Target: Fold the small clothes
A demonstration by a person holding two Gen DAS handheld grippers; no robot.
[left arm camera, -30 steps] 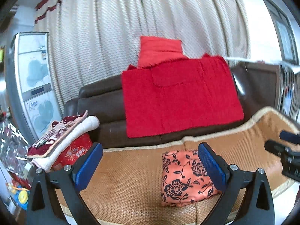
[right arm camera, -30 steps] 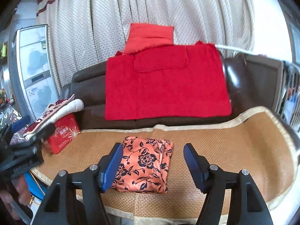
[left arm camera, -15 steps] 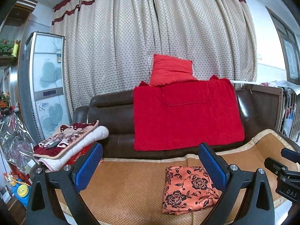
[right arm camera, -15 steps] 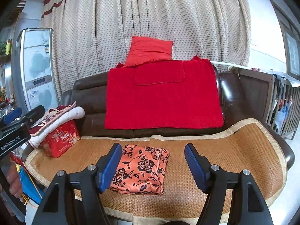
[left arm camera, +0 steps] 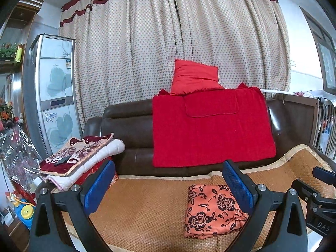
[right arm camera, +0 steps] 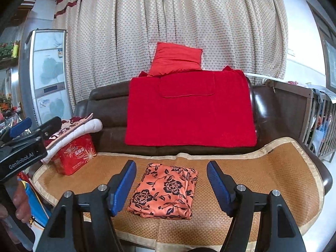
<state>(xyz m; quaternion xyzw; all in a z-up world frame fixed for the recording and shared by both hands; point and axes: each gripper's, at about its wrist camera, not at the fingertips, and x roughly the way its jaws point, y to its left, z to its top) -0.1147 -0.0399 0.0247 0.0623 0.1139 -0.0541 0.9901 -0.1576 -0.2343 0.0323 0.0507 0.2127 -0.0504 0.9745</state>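
Observation:
A small orange garment with black flowers (right arm camera: pixel 166 191) lies folded into a flat rectangle on the woven mat (right arm camera: pixel 273 168) on the sofa seat. It also shows in the left wrist view (left arm camera: pixel 212 210). My right gripper (right arm camera: pixel 171 187) is open and empty, held back from the garment, above the seat's front edge. My left gripper (left arm camera: pixel 168 187) is open and empty, to the left of the garment and pulled back from it. Each gripper shows at the edge of the other's view.
A red blanket (right arm camera: pixel 189 111) hangs over the brown sofa back, with a red pillow (right arm camera: pixel 176 59) on top. Folded quilts (left arm camera: pixel 82 159) sit on a red box (right arm camera: pixel 75 155) at the seat's left end. A tall cabinet (left arm camera: pixel 54 92) stands left, a wooden crib (right arm camera: pixel 315 115) right.
Both grippers have drawn back and tilted upward, so the views now show more curtain and less seat. The folded garment has not moved. Both stay open.

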